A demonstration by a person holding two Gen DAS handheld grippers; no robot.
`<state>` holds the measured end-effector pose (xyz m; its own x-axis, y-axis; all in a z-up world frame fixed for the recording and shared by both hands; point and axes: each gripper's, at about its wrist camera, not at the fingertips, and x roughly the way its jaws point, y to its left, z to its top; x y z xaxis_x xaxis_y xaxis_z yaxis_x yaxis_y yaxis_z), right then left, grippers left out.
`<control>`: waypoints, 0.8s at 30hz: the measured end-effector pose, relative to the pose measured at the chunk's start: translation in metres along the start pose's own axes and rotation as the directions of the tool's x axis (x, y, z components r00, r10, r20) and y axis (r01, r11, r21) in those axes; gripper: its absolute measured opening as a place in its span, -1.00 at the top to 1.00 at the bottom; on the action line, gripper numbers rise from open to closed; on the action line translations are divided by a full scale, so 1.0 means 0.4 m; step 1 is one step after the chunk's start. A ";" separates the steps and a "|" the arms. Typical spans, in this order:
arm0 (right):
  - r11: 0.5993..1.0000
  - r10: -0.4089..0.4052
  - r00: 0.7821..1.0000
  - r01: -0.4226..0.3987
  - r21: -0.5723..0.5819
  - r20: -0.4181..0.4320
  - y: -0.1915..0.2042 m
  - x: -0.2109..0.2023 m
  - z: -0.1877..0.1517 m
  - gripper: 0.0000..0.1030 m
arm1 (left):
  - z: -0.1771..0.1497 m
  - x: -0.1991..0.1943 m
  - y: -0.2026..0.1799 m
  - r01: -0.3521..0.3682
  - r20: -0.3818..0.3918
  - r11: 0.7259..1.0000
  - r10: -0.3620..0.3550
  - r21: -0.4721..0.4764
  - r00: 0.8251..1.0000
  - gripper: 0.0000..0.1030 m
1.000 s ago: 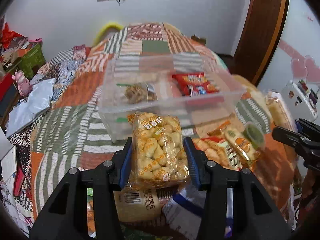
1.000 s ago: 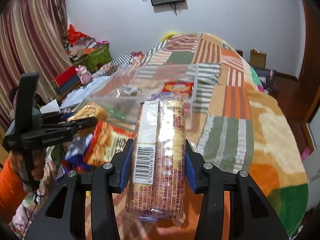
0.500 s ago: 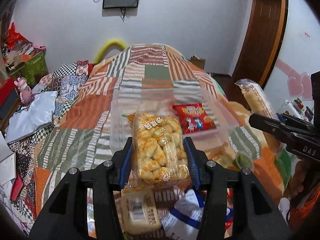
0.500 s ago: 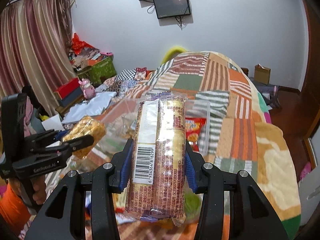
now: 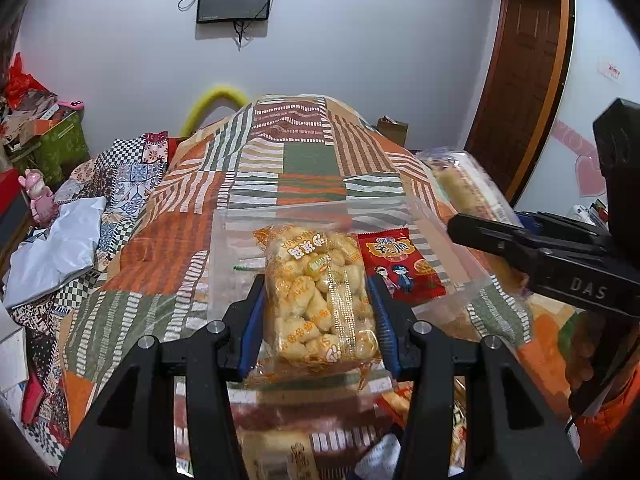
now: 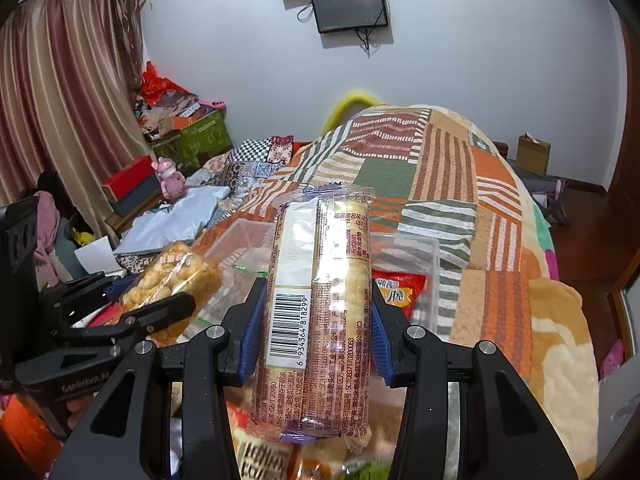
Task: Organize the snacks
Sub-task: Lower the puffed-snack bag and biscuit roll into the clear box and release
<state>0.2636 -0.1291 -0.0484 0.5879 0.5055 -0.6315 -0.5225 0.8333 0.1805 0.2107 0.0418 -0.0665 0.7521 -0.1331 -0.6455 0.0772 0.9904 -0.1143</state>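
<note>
Your left gripper (image 5: 320,312) is clamped on one clear bag of yellow puffs (image 5: 320,300), and your right gripper (image 6: 318,320) is clamped on one long pack of biscuits (image 6: 320,312), barcode side up; that is two snacks held, one per gripper, both raised over the bed. Beyond them, one clear plastic box (image 5: 280,216) sits on the patchwork blanket (image 5: 304,160), with one red packet (image 5: 400,268) lying inside it.
</note>
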 end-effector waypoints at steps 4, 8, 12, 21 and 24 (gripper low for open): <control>1.000 0.000 1.000 0.000 -0.011 -0.030 0.001 0.048 0.014 0.18 | 0.011 0.036 0.009 -0.003 -0.017 1.000 0.003 -0.005 1.000 0.07; 1.000 -0.001 0.997 -0.001 -0.027 -0.080 0.002 0.106 0.017 0.18 | 0.019 0.067 0.025 -0.015 -0.030 1.000 0.015 -0.015 0.999 0.07; 1.000 -0.003 0.989 -0.002 -0.031 -0.150 0.001 0.162 0.007 0.18 | 0.020 0.110 0.038 -0.025 -0.063 0.999 0.023 -0.026 0.998 0.07; 0.998 -0.024 0.972 0.010 -0.061 -0.234 -0.005 0.199 -0.015 0.24 | 0.012 0.160 0.047 -0.057 -0.119 0.998 0.054 -0.025 0.991 0.06; 0.997 -0.027 0.972 0.011 -0.072 -0.232 0.004 0.198 -0.016 0.23 | 0.007 0.159 0.036 -0.069 -0.120 0.998 0.068 0.001 0.990 0.06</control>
<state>0.3055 -0.0891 -0.1028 0.4426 0.4170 -0.7939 -0.5591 0.8205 0.1193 0.2616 0.0479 -0.1070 0.6718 -0.0686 -0.7376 0.0258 0.9973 -0.0692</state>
